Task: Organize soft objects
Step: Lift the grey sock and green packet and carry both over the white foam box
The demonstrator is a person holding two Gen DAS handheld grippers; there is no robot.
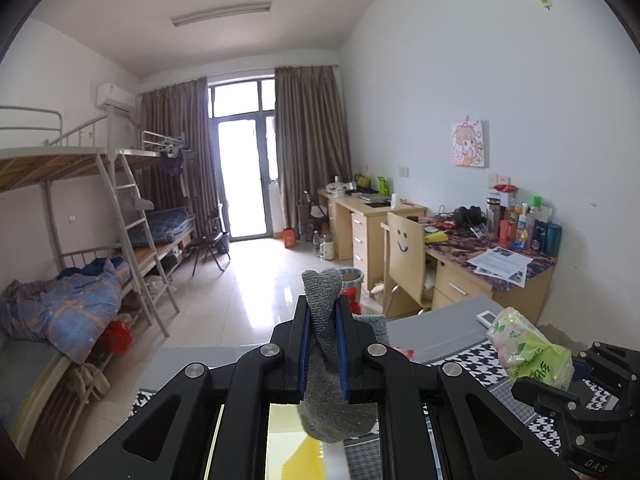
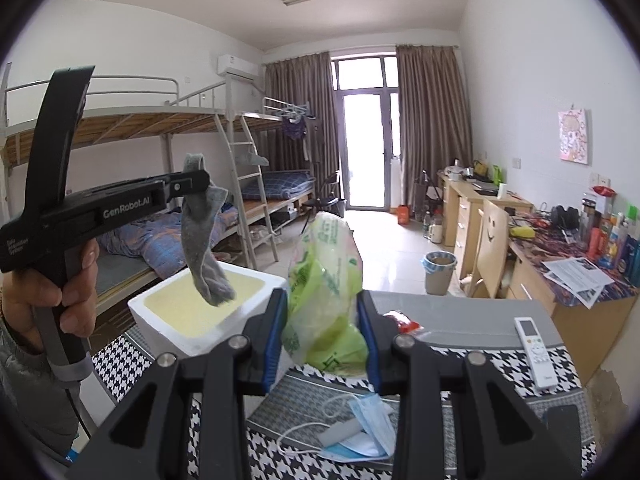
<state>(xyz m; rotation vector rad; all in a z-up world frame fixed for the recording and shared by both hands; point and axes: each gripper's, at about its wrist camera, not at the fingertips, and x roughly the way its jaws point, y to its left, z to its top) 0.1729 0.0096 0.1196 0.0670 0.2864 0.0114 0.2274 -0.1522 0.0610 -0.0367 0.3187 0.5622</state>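
My left gripper (image 1: 322, 304) is shut on a grey sock (image 1: 320, 288), which pokes up between the blue pads and hangs below. In the right wrist view the left gripper (image 2: 200, 178) holds the sock (image 2: 204, 236) dangling over a white foam box (image 2: 200, 308) with a yellowish inside. My right gripper (image 2: 322, 300) is shut on a green tissue pack (image 2: 326, 280), held above the houndstooth table cover (image 2: 500, 364). The pack also shows in the left wrist view (image 1: 528, 352).
A blue face mask (image 2: 360, 436), a white remote (image 2: 534, 340) and a red wrapper (image 2: 404, 322) lie on the table. Beyond are bunk beds (image 2: 160, 140), a desk with a chair (image 2: 490, 240) and a bin (image 2: 440, 272).
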